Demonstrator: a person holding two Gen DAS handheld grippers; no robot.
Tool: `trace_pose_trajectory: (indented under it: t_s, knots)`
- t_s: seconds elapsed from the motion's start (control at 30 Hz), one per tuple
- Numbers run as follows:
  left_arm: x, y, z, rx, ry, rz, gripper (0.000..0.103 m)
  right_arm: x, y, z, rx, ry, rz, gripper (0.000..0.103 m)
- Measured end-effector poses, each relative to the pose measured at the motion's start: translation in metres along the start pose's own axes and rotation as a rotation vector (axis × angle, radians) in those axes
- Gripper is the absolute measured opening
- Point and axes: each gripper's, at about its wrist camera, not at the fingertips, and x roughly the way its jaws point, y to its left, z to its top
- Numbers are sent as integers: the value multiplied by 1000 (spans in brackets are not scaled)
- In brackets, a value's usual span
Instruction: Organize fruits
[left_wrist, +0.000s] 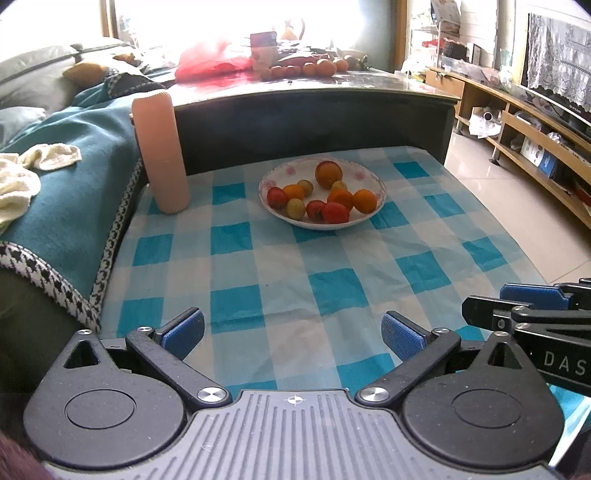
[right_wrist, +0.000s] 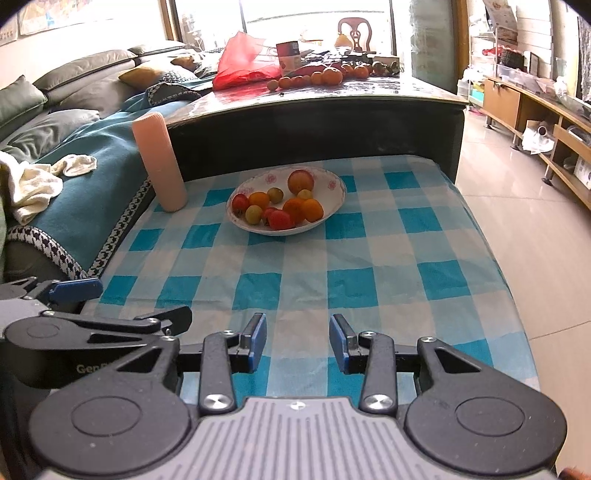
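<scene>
- left gripper (left_wrist: 292, 330) jaws spread wide, empty, low centre of frame over the checked cloth (left_wrist: 258, 280)
- right gripper (right_wrist: 297, 341) jaws parted, narrower gap, holding nothing; both well short of the fruit
- fruits (left_wrist: 334, 201) all sit in the floral bowl (left_wrist: 376, 184), frame centre; task looks unstarted or already done, cannot tell
- pink cylinder (left_wrist: 160, 155) stands upper left, near the bowl
- tabletop open between jaws and bowl; cloth edge drops to the floor on the right, sofa on the left
</scene>
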Motion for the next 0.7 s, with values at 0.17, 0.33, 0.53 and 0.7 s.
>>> trace_pose_trajectory:
  t_s: [0.17, 0.33, 0.53, 0.7]
  knots:
    - [-3, 1, -3, -17, 10, -8, 103, -3, 1, -3, 4, -3, 4, 53]
    - [-5, 3, -6, -33, 25, -12, 103, -5, 2, -6, -2, 0, 8, 53]
    - [-6, 2, -11, -31, 24, 5, 103, -4, 5, -10, -15, 10, 10, 53]
    - [-6, 2, -12, -32, 26, 12, 103, -3, 6, -11, -22, 16, 12, 53]
